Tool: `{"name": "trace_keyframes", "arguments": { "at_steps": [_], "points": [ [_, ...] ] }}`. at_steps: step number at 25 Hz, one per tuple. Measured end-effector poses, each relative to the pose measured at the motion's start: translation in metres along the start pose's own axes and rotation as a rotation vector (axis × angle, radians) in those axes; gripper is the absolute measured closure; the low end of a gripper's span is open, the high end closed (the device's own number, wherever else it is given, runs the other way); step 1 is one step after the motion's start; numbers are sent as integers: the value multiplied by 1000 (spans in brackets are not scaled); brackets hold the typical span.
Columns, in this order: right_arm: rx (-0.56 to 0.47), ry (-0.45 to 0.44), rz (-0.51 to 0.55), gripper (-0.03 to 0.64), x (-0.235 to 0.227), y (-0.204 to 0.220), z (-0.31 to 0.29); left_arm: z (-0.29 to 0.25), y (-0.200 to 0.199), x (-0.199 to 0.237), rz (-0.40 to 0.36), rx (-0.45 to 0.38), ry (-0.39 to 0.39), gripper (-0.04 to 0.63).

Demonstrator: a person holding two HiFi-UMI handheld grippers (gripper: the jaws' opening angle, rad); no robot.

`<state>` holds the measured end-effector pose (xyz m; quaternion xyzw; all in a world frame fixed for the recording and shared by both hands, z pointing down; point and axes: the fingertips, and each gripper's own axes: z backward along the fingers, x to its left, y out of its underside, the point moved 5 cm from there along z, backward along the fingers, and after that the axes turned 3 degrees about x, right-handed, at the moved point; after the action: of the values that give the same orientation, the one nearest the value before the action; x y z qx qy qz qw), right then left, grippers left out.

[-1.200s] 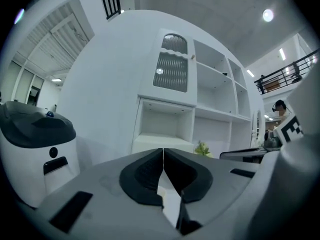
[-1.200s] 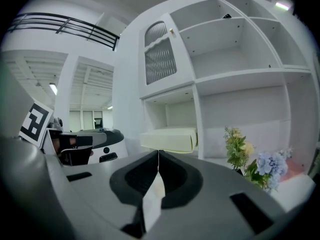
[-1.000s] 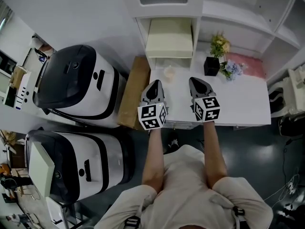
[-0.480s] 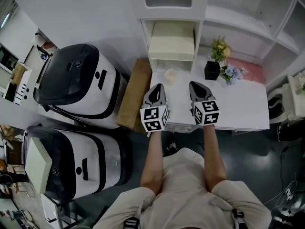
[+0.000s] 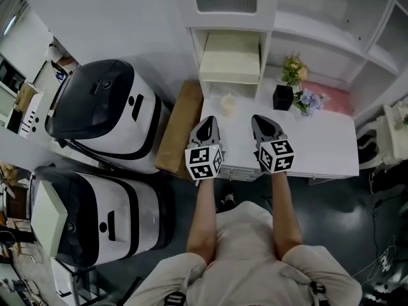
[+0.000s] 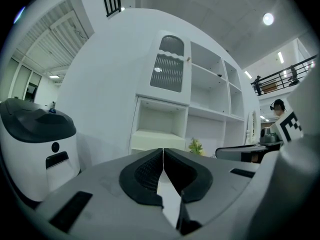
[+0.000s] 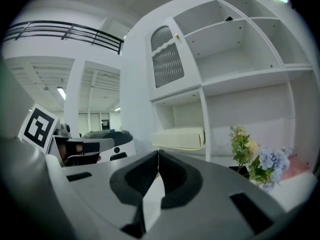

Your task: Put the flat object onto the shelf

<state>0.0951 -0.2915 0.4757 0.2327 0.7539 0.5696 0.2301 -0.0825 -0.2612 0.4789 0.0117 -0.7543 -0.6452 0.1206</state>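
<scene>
The flat object [image 5: 229, 59], a cream slab, lies in the low open compartment of the white shelf unit [image 5: 264, 37]. It also shows in the left gripper view as a pale slab [image 6: 156, 133], and the right gripper view shows the same slab [image 7: 178, 138]. My left gripper [image 5: 207, 121] and right gripper [image 5: 260, 120] hover side by side over the front of the white table [image 5: 325, 139], pointing towards the shelf. Both are shut with nothing held: the left gripper's [image 6: 163, 151] jaws meet, and so do the right gripper's [image 7: 158, 154].
A black pot of flowers [image 5: 283, 94], a small pale cup [image 5: 227, 101] and a pink object [image 5: 336, 94] stand on the table. A brown cardboard box [image 5: 180, 123] leans at the table's left. Two large white-and-black machines [image 5: 105, 110] [image 5: 95, 215] fill the left.
Both grippers stay shut in nearly the same place. Only the head view has shifted a little.
</scene>
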Motion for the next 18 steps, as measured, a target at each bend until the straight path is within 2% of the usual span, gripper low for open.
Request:
{"name": "trace_keyframes", "arguments": {
  "at_steps": [7, 13, 18],
  "points": [
    [-1, -14, -14, 548, -1, 5, 6, 2, 0, -6, 1, -2, 12, 584],
    [32, 22, -17, 548, -5, 16, 14, 1, 17, -6, 16, 33, 2, 584],
    [27, 20, -6, 548, -4, 19, 14, 2, 12, -7, 17, 17, 6, 583]
  ]
}}
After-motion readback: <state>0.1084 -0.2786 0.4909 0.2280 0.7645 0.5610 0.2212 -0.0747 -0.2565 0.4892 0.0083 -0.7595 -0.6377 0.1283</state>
